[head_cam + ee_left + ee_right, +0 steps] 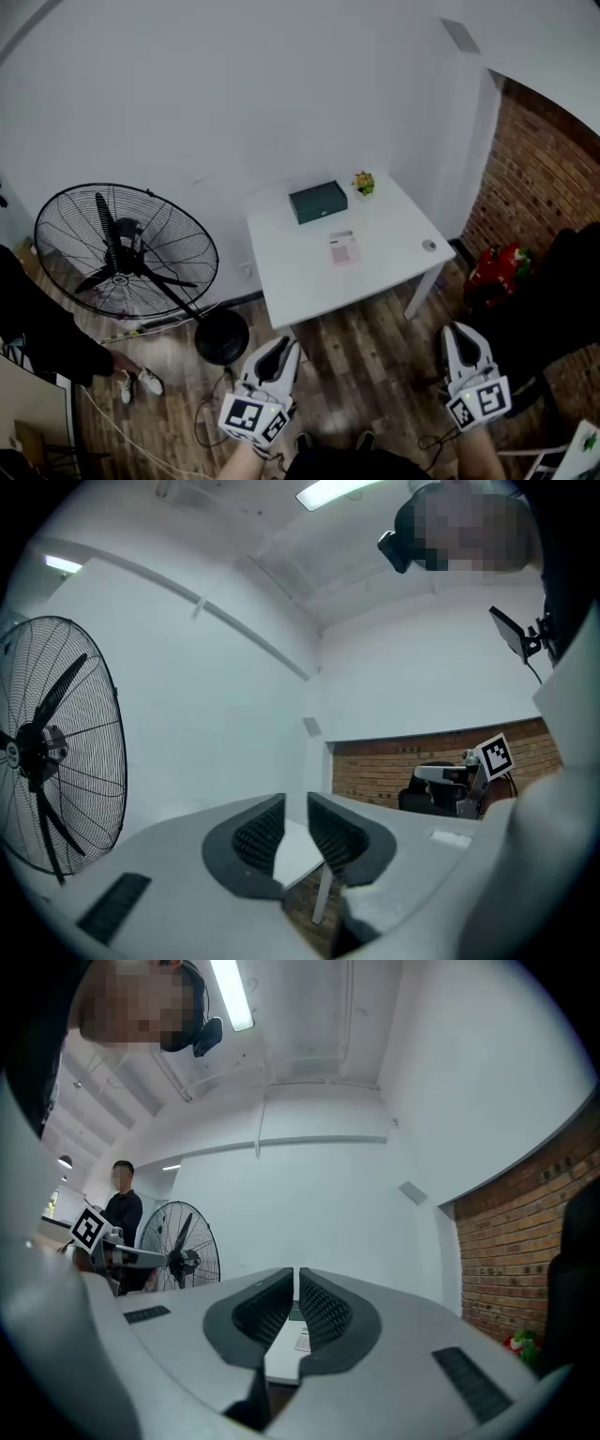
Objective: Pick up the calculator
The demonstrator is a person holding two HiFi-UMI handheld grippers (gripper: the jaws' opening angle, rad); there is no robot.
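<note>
The calculator (344, 249) is lying flat near the middle of the white table (281, 292), untouched. It is sitting just in front of the green box (318, 202), apart from it. A small plant (364, 183) is standing beside the box at the back edge, and a small round object (428, 246) is resting near the table's right edge.

Both tools are hanging over the wood floor, well short of the table. The left gripper (284, 346) is pointing level, with its jaws drawn nearly together (only a narrow slit is showing) and nothing between them. The right gripper (461, 334) is doing the same: jaws narrow and empty.

A large fan (127, 248) is standing left of the table. A person (37, 328) in dark clothing is standing at the far left.
</note>
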